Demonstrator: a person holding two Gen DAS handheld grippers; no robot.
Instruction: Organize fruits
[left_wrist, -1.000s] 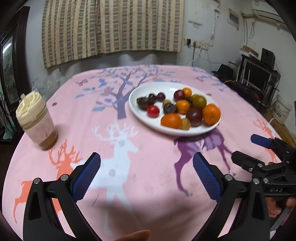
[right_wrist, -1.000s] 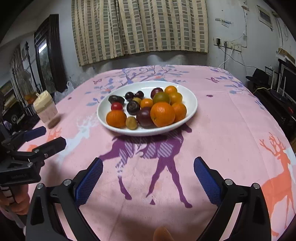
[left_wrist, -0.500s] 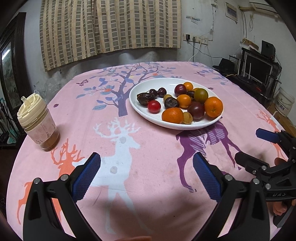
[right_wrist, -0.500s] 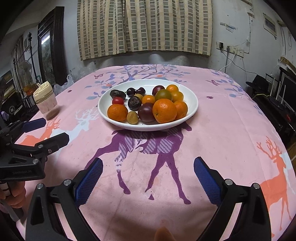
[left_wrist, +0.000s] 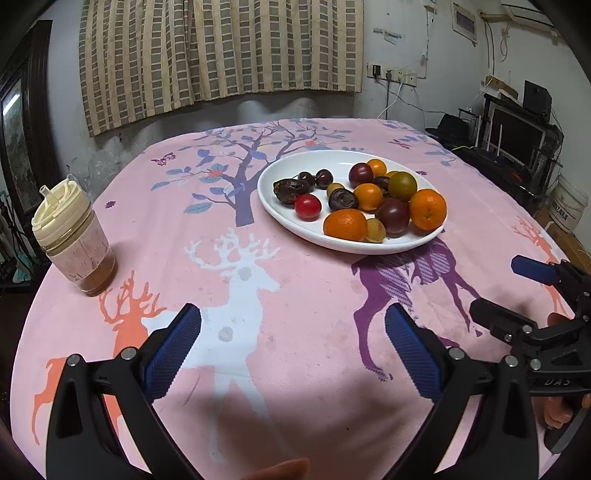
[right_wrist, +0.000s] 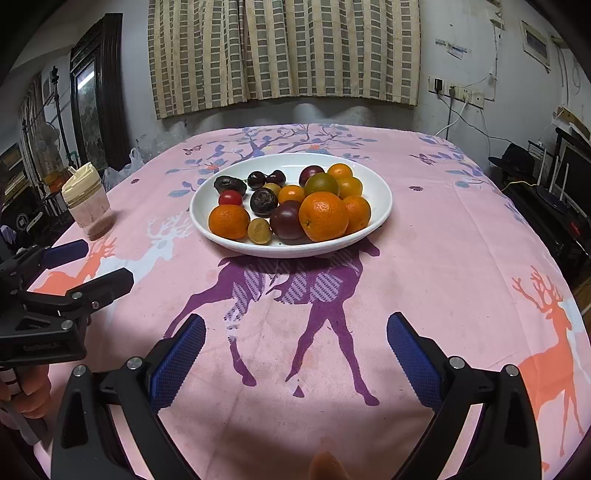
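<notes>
Currently, the left gripper (left_wrist: 293, 345) and right gripper (right_wrist: 295, 354) are hovering with jaws spread wide and empty. Ahead of both, mixed fruits (right_wrist: 291, 201) are sitting on a white plate (right_wrist: 380, 199). Approaching one outer fruit squarely would likely avoid knocking neighbours.

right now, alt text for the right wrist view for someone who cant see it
A white plate piled with oranges, dark plums and a red tomato sits on a pink deer-print tablecloth. The right gripper is open and empty in the foreground.
</notes>
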